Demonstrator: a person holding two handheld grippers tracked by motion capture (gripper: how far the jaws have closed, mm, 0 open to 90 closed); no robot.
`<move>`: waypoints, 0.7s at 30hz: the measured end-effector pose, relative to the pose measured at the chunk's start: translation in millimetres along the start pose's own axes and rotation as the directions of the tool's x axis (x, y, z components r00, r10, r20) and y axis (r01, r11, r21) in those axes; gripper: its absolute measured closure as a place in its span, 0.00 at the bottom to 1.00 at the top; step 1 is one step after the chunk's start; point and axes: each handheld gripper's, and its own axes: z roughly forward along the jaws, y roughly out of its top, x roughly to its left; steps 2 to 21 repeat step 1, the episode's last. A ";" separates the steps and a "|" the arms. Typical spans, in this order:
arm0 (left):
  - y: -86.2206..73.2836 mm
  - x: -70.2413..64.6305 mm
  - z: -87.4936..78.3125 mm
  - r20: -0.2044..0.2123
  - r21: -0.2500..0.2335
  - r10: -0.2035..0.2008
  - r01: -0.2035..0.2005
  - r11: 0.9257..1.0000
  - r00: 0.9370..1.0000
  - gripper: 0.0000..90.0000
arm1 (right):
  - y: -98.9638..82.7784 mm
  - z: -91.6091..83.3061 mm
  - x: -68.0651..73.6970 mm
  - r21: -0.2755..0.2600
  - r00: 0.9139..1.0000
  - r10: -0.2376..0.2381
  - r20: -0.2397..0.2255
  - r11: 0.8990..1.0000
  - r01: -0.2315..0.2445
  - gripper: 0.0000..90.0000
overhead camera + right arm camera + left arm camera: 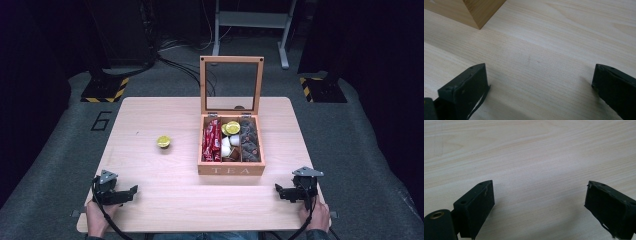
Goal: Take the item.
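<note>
A wooden tea box (231, 170) marked TEA stands at the table's middle with its glass lid (231, 84) raised. It holds red sachets (211, 141), white and yellow-topped capsules (231, 128) and dark packets (249, 141) in three compartments. A single yellow-topped capsule (163, 142) sits on the table left of the box. My left gripper (134, 190) rests near the front left corner, jaws wide apart over bare wood (539, 195). My right gripper (276, 188) rests near the front right, open over bare wood (540, 77), with the box's corner (477, 12) ahead of it.
The light wooden table (150, 115) stands on grey carpet. Behind it are a white frame's legs (250, 20), cables and two black stands with yellow-striped bases (105, 89).
</note>
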 end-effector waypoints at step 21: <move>-0.6 0.1 0.2 -0.001 0.005 0.000 0.000 1.000 1.000 0.10 | 0.0 0.0 0.1 0.000 1.000 0.002 0.000 1.000 -0.002 0.00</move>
